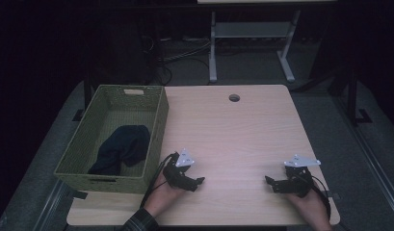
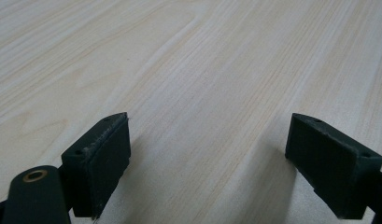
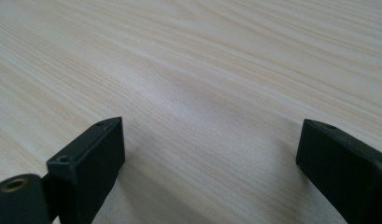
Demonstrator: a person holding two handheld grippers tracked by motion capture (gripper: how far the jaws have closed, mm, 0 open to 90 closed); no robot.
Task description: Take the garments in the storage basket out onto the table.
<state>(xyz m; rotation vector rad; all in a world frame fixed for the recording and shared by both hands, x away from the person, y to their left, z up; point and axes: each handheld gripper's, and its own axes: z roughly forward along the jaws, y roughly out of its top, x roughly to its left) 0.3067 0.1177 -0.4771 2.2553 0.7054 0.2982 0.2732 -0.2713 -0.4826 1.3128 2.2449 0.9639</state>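
High view shows the left tool (image 1: 200, 181) and right tool (image 1: 268, 180) resting low on the bare wooden table (image 1: 242, 130), jaws spread wide and holding nothing. Left of them, a dark cloth (image 1: 122, 148) lies bunched inside the green woven basket (image 1: 155, 139). Reaching for it, the left tool's trailing cable could likely snag the basket's near wall and drag it.
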